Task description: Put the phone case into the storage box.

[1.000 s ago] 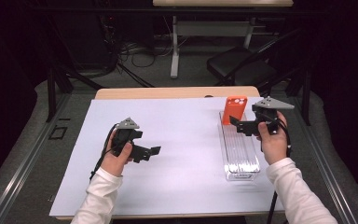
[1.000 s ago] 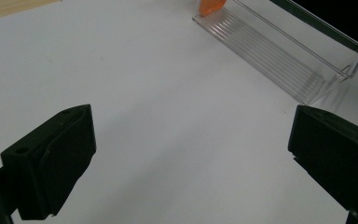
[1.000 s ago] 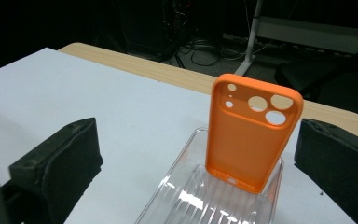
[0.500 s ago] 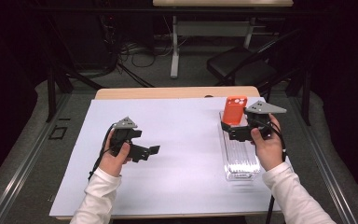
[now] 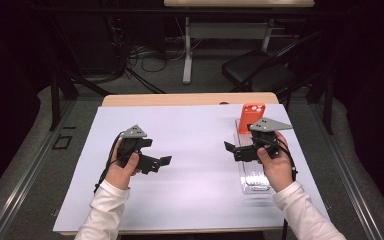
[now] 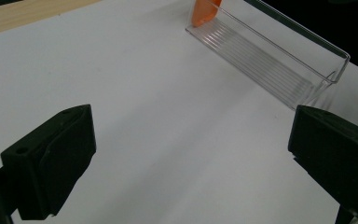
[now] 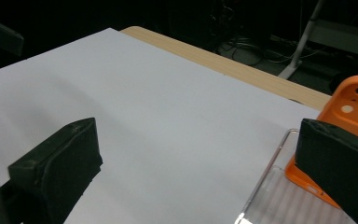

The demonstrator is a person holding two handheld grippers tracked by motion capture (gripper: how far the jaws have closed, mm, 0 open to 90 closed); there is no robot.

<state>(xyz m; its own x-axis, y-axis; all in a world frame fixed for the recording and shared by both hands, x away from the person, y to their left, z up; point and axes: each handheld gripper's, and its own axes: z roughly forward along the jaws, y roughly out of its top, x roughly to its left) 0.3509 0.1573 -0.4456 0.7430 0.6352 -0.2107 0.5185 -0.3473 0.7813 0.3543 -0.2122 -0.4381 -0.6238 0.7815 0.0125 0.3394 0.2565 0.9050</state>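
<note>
Case look: the orange case (image 5: 252, 114) is a flat piece of plastic with rounded corners; round holes sit in one upper corner, clear in the right gripper view (image 7: 354, 112).
Case pose: it stands upright on its short edge, and its long axis goes up from the tray. Its broad face with the holes looks toward the person's side of the bench.
Case place: it is inside the tray (image 5: 256, 180), at the tray's far end, and it leans on or stands close to the end wall; I cannot tell which.
Tray look: clear plastic, long and narrow, with low walls and a ribbed floor (image 6: 270, 60).
Tray axis: its long side runs from the person away toward the far edge of the bench (image 5: 190, 99).
Tray place: on the white sheet (image 5: 195, 170), near the sheet's right edge.
Right tongs (image 5: 236, 150): released, jaws wide apart with nothing between them. They hover just left of the tray's middle part, and they point left, away from the tray. The hand behind them is above the tray.
Left tongs (image 5: 161, 162): released too, jaws wide apart and empty. They are well apart from the tray, over the left half of the sheet, and they point toward the tray.
</note>
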